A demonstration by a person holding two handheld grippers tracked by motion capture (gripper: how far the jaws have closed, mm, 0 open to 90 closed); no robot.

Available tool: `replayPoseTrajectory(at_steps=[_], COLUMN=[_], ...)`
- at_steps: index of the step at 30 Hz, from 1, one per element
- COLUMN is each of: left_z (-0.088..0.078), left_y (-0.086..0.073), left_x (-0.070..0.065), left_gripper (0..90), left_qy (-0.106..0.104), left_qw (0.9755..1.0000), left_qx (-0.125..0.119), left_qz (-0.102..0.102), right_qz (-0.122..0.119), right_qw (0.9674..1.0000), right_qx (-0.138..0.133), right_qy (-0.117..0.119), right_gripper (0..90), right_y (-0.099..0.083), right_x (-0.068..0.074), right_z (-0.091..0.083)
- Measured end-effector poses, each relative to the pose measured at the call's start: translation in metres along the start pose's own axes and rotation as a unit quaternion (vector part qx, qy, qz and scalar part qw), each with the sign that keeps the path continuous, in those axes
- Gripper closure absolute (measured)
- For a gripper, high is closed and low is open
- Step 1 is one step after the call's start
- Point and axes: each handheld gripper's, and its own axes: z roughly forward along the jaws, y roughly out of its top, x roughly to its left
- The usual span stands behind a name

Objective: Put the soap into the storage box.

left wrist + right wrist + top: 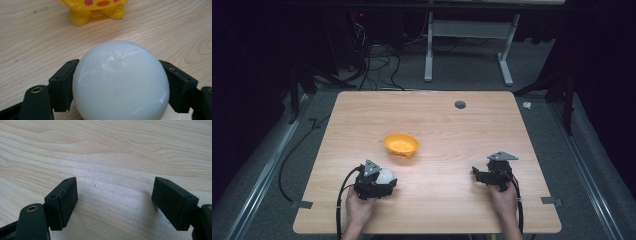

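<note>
A smooth white ball [120, 81] sits clamped in the left gripper [384, 184], low on the wooden surface [452, 130] near a yellow plastic bowl [401, 144]. The right gripper [113, 202] rests level, released, its jaws wide apart.

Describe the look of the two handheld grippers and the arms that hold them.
Both the left gripper and the right gripper are black, angular bodies, each topped by a grey three-cornered plate. Their jaws are flat black blocks with small screw holes and a brass-ringed pivot. A black cable trails from each. The forearms are bare, with no sleeves visible.
</note>
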Motion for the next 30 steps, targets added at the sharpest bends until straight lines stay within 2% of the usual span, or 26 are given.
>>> replayPoseTrajectory(at_steps=[12, 15, 18, 30], left_z=[-0.006, -0.007, -0.009, -0.015], left_y=[0.011, 0.014, 0.018, 0.039], left_x=[0.002, 0.003, 0.003, 0.009], left_gripper=[23.5, 23.5, 23.5, 23.5], left_qy=[-0.02, -0.031, -0.03, -0.043], left_qw=[0.9998, 0.9995, 0.9995, 0.9988], left_qx=[-0.007, -0.009, -0.008, -0.024], left_qz=[0.003, 0.0, 0.007, 0.008], right_qz=[0.001, 0.001, 0.0, 0.002], right_qw=[1.0, 1.0, 1.0, 1.0], right_qx=[0.0, 0.0, 0.0, 0.0], right_qy=[0.0, 0.0, 0.0, 0.0], right_gripper=[21.6, 21.6, 21.6, 21.6], right_y=[0.0, 0.0, 0.0, 0.0], right_x=[0.0, 0.0, 0.0, 0.0], right_z=[0.0, 0.0, 0.0, 0.0])
